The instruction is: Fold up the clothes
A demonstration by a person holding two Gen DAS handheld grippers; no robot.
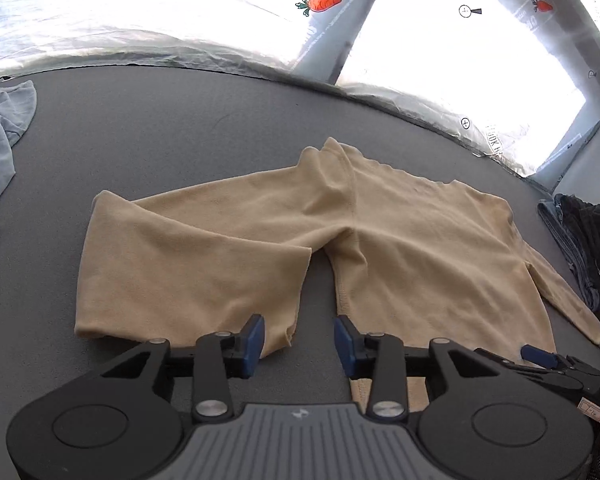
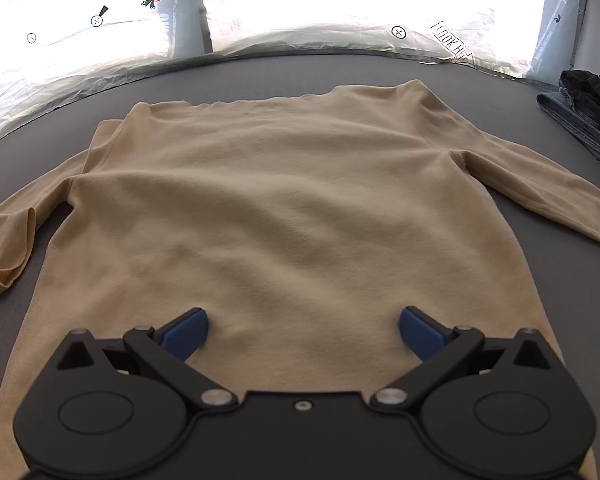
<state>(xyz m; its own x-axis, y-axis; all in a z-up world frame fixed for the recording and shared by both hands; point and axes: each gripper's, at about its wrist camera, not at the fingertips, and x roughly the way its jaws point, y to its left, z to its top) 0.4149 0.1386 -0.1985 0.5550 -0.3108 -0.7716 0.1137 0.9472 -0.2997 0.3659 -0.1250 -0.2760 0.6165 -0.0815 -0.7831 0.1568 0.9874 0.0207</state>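
Both claws hold nothing: left gripper [image 1: 299, 343] narrowly parted beside the tan shirt [image 2: 284, 208]; right gripper [image 2: 303, 334] wide over its hem. Pinching one layer could drag the shirt askew

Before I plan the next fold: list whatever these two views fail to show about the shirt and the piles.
- Tan shirt hem: right wrist view, hidden beneath the right gripper.
- Its right sleeve cuff: same view, cut off by the frame edge.
- Dark pile: left wrist view, cropped at the edge.
- Blue-grey garment: left wrist view, cropped; type unclear.

Tan shirt [image 2: 292, 200]; grey table [image 1: 160, 132]; blue pads [image 2: 186, 336]
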